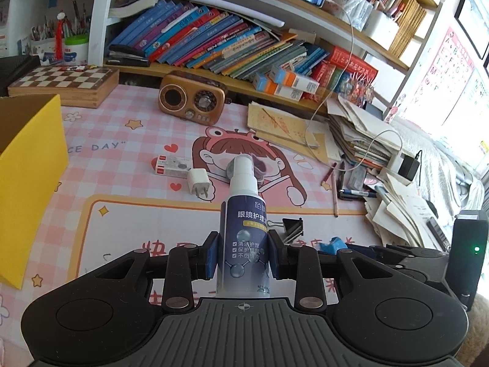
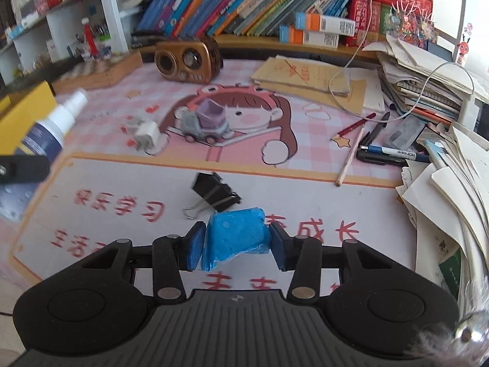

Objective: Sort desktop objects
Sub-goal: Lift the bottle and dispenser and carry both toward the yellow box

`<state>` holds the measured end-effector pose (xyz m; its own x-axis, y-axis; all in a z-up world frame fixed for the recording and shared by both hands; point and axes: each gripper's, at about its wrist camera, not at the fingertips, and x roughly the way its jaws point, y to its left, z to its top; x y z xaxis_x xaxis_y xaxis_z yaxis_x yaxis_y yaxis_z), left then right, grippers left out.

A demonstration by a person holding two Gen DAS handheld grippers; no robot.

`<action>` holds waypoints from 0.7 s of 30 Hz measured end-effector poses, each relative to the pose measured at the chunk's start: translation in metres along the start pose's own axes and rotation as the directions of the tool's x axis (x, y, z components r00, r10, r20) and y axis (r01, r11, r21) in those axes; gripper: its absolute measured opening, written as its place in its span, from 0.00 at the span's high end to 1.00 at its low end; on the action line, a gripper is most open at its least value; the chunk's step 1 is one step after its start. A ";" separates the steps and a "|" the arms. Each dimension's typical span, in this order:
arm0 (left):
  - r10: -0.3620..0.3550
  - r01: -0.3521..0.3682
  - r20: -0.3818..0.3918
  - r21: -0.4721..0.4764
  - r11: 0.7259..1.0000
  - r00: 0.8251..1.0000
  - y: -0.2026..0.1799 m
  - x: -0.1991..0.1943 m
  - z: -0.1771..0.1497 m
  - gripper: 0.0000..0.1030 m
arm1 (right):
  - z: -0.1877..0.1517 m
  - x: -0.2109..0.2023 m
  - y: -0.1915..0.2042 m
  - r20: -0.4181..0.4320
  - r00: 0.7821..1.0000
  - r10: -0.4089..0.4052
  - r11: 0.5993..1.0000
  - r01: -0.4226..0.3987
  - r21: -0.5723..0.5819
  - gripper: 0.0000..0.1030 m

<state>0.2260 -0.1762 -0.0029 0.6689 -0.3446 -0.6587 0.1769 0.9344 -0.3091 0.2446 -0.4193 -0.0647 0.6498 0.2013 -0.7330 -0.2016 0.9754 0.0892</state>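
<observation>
My left gripper [image 1: 243,252] is shut on a white and blue spray bottle [image 1: 243,229], held upright above the pink desk mat [image 1: 128,153]; the bottle also shows in the right wrist view [image 2: 53,131] at far left. My right gripper [image 2: 235,240] is shut on a crumpled blue packet [image 2: 237,235], just above the mat. On the mat lie a black binder clip [image 2: 215,197], a white charger plug [image 2: 146,136], a grey and purple toy car [image 2: 204,120] and a small white box [image 1: 172,166].
A yellow box [image 1: 27,165] stands at the left edge. A brown retro radio [image 1: 191,98] and a chessboard box [image 1: 64,84] sit at the back. Pens and pencils [image 2: 382,153], paper stacks [image 2: 443,165] and cables crowd the right side. Bookshelves rise behind.
</observation>
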 end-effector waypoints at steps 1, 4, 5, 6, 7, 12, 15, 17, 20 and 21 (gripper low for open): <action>-0.002 0.002 0.006 -0.001 1.000 1.000 0.000 -0.004 -0.001 0.70 | -0.001 -0.004 0.003 0.005 1.000 0.003 1.000 -0.003 0.002 0.59; -0.006 0.007 0.025 -0.011 1.000 1.000 0.003 -0.016 -0.003 0.70 | -0.003 -0.016 0.013 0.011 1.000 0.019 1.000 -0.019 -0.005 0.59; -0.008 0.008 0.031 -0.015 1.000 0.999 0.004 -0.020 -0.004 0.70 | -0.003 -0.020 0.016 0.012 1.000 0.024 1.000 -0.024 -0.009 0.59; -0.010 0.010 0.038 -0.019 1.000 0.999 0.006 -0.023 -0.005 0.70 | -0.004 -0.024 0.020 0.015 1.000 0.028 1.000 -0.028 -0.012 0.59; -0.011 0.012 0.043 -0.022 1.000 0.999 0.008 -0.027 -0.005 0.70 | -0.004 -0.027 0.023 0.017 0.999 0.032 0.999 -0.032 -0.014 0.59; -0.026 0.027 0.060 -0.015 1.000 0.998 0.015 -0.047 -0.009 0.70 | -0.006 -0.044 0.043 0.041 0.998 0.039 0.999 -0.038 -0.019 0.59; -0.039 0.041 0.062 -0.019 0.999 0.997 0.023 -0.056 -0.013 0.70 | -0.009 -0.052 0.056 0.048 0.998 0.038 0.999 -0.037 -0.014 0.59; -0.048 0.049 0.060 -0.018 0.999 0.997 0.029 -0.062 -0.016 0.70 | -0.012 -0.055 0.065 0.047 0.998 0.037 0.999 -0.036 -0.014 0.59; -0.062 0.063 0.057 -0.015 0.998 0.996 0.038 -0.071 -0.021 0.70 | -0.018 -0.060 0.080 0.042 0.999 0.033 0.999 -0.033 -0.011 0.59; -0.067 0.068 0.056 -0.014 0.998 0.996 0.042 -0.075 -0.023 0.70 | -0.020 -0.062 0.085 0.039 0.999 0.032 0.999 -0.031 -0.010 0.59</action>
<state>0.1666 -0.1138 0.0172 0.6948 -0.4010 -0.5971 0.2116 0.9074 -0.3631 0.1723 -0.3502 -0.0256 0.6715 0.2356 -0.7026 -0.2291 0.9677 0.1056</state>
